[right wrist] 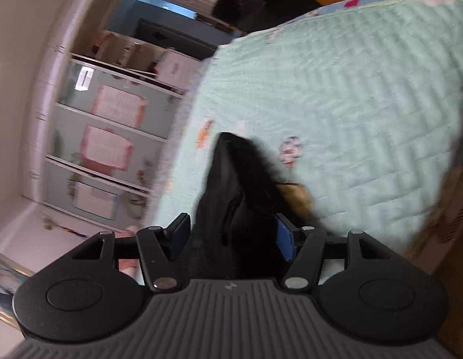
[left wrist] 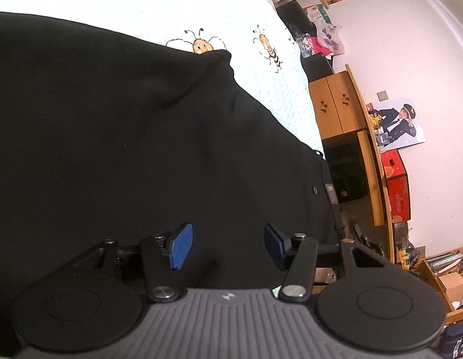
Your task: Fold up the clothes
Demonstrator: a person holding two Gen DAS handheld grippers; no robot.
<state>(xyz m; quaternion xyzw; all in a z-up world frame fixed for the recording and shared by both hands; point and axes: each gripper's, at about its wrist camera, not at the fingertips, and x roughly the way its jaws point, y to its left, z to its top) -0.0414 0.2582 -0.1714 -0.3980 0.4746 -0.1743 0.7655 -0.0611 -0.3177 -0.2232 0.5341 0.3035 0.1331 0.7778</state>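
Bed quilt (left wrist: 291, 95) carries black garment (left wrist: 126, 134), spread wide. Left gripper (left wrist: 228, 246) released above it; right gripper (right wrist: 231, 236) has a bunched fold between its fingers, whether pinched I can't tell.

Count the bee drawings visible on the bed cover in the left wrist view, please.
2. One bee peeks above the black garment edge; the other bee lies right of it. The garment may hide more.
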